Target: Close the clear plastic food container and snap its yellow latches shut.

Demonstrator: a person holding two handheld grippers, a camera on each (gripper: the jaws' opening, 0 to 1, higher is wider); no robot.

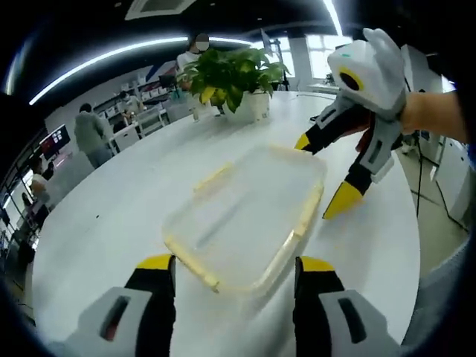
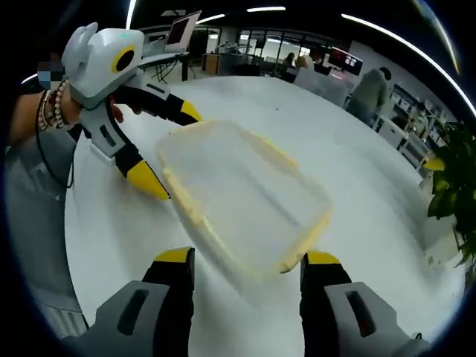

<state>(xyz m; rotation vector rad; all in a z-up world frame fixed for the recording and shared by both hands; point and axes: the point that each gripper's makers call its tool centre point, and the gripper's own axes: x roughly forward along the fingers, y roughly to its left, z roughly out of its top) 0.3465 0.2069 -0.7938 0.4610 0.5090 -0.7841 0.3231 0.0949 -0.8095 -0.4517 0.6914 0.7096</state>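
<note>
A clear plastic food container (image 1: pixel 249 212) with yellow latches lies on the white table (image 1: pixel 111 208), its lid resting on top; it looks blurred. My left gripper (image 1: pixel 236 264) is open, and its yellow-tipped jaws straddle the container's near end. At the opposite end my right gripper (image 1: pixel 323 172) is open too, held by a hand, one tip on either side of the container's far corner. In the right gripper view the container (image 2: pixel 242 197) lies between my right gripper (image 2: pixel 248 256) at the bottom and my left gripper (image 2: pixel 169 147) at the upper left. Whether any latch is snapped down is unclear.
A potted green plant (image 1: pixel 230 74) stands at the table's far side and also shows as a potted plant (image 2: pixel 454 178) at the right edge. People, desks and monitors fill the room behind. The table edge (image 2: pixel 82 245) curves close by on the left.
</note>
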